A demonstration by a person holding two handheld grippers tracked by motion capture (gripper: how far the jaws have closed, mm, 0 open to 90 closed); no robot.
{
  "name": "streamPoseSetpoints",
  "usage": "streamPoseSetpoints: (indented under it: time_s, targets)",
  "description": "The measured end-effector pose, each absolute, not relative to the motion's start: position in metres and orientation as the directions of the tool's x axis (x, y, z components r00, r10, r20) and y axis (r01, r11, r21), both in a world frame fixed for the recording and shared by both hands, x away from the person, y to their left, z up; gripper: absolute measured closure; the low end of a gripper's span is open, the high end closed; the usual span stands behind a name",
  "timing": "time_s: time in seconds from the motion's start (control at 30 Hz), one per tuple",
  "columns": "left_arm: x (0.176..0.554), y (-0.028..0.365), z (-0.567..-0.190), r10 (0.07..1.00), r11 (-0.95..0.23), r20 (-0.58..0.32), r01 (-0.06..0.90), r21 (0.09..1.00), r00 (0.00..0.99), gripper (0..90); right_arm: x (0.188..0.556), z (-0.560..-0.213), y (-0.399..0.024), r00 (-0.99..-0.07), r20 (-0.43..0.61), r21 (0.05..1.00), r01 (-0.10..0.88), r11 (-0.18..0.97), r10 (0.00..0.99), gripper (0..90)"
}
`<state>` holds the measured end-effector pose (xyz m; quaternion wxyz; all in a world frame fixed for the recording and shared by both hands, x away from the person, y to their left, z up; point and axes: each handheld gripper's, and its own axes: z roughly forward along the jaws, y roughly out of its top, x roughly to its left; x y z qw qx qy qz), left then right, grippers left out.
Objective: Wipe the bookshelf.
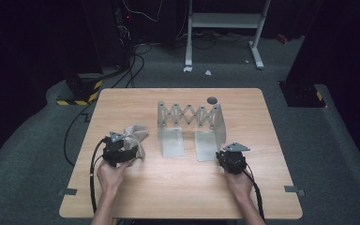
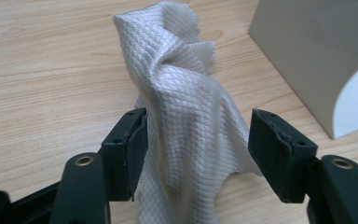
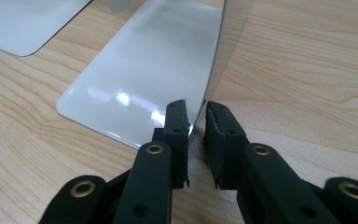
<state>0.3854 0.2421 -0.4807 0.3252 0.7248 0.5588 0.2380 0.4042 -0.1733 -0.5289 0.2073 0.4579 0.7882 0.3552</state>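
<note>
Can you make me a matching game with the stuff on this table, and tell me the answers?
Things:
1. cloth
2. bookend rack
3. round dark disc
4. right gripper

Where or how:
A. behind the rack, near the table's far edge
B. jaws closed on a thin upright metal plate
C. bunched up between open jaws of the left gripper
D. mid-table, criss-cross bars joining two ends

Pairs: 1-C, 2-D, 3-A, 4-B

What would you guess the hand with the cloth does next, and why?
Probably close the left gripper on the cloth: its jaws stand open on either side of the bunched fabric, gripping nothing. The right gripper already pinches the metal bookend's upright plate.
</note>
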Motion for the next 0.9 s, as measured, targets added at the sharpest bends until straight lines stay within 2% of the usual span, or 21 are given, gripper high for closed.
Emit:
streamPoseSetpoints:
  time_s: [0.17, 0.33, 0.47, 0.57, 0.7, 0.9]
  targets:
    - [0.379, 0.237, -0.48, 0.961, -0.168, -0.026, 0.653, 0.739, 0.276, 35.1, 0.404, -0.529, -0.173, -0.497, 0.002, 0.75, 0.575, 0.328, 0.868, 78.0]
    - [0.373, 0.223, -0.481, 0.945, -0.177, -0.052, 0.642, 0.746, 0.322, 34.1, 0.405, -0.529, -0.174, -0.504, 0.018, 0.749, 0.579, 0.323, 0.863, 73.3]
    - [0.371, 0.203, -0.484, 0.937, -0.234, -0.004, 0.635, 0.736, 0.35, 32.9, 0.407, -0.529, -0.175, -0.522, 0.023, 0.748, 0.575, 0.331, 0.853, 68.3]
    - [0.37, 0.193, -0.486, 0.928, -0.252, -0.002, 0.633, 0.733, 0.372, 32.8, 0.407, -0.527, -0.174, -0.516, 0.026, 0.74, 0.586, 0.331, 0.856, 67.9]
    - [0.373, 0.18, -0.49, 0.925, -0.266, 0.003, 0.644, 0.717, 0.38, 34.3, 0.406, -0.52, -0.176, -0.516, 0.033, 0.76, 0.569, 0.314, 0.856, 69.6]
    - [0.38, 0.161, -0.495, 0.913, -0.295, 0.011, 0.643, 0.707, 0.407, 39.1, 0.404, -0.512, -0.18, -0.516, 0.026, 0.777, 0.549, 0.307, 0.856, 77.1]
